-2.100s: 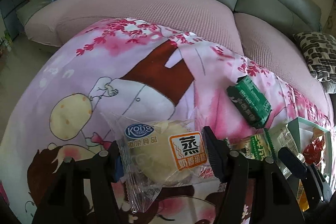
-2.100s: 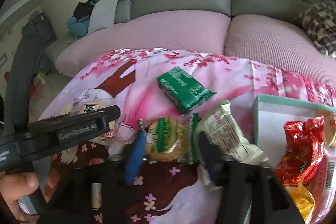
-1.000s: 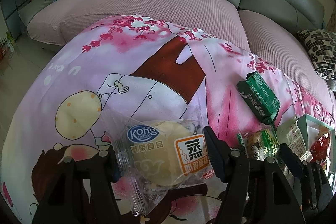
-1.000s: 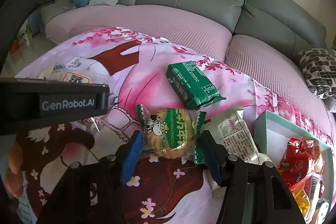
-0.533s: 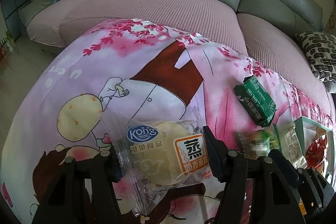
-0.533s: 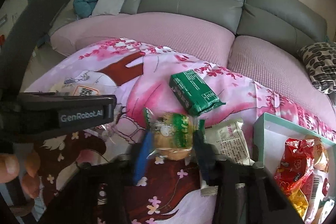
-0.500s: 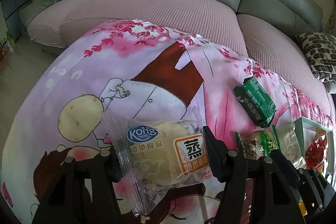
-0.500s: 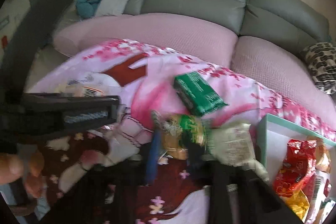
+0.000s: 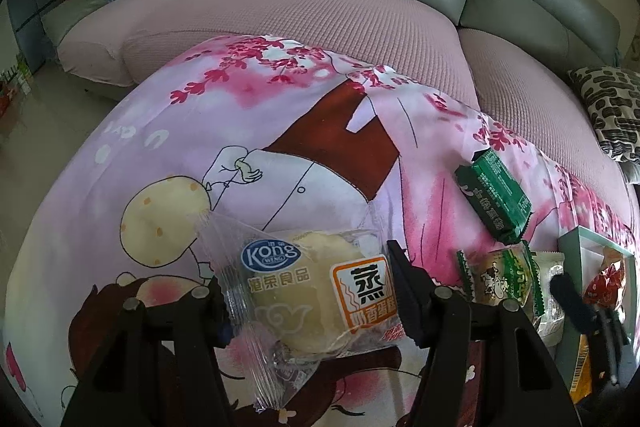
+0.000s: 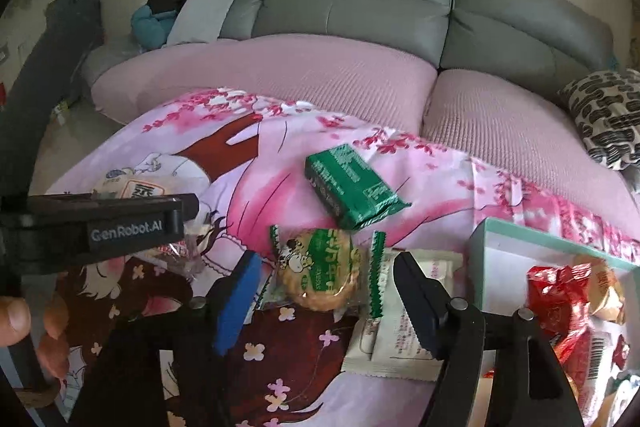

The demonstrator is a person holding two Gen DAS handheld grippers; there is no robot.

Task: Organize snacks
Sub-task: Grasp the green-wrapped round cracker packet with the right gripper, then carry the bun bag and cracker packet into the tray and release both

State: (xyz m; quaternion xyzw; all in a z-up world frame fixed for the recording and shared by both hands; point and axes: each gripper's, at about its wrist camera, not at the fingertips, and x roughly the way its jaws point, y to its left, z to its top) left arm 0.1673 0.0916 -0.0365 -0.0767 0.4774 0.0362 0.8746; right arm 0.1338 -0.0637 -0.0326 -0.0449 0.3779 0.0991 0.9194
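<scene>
The left gripper [image 9: 308,291] is squeezing the cake bag [image 9: 316,295] at the frame's bottom — ready for the box [image 10: 516,231] at lower right. The right gripper [image 10: 328,291] is opening around the cookie [image 10: 320,275], not pinching it.

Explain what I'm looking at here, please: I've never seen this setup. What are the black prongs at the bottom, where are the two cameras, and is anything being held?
There is no robot. A person holds a two-finger tool in each hand, with a fisheye camera on each looking forward along its fingers, so the black prongs are the fingers.

In the left view, the left gripper is shut on a clear-wrapped steamed cake.

In the right view, the right gripper has its jaws opening around a green-wrapped round cracker, which lies on the floral cloth unpressed. Nearby lie a dark green packet and a white packet. To the right, a teal-rimmed box holds red-wrapped snacks. A sofa stands behind.
</scene>
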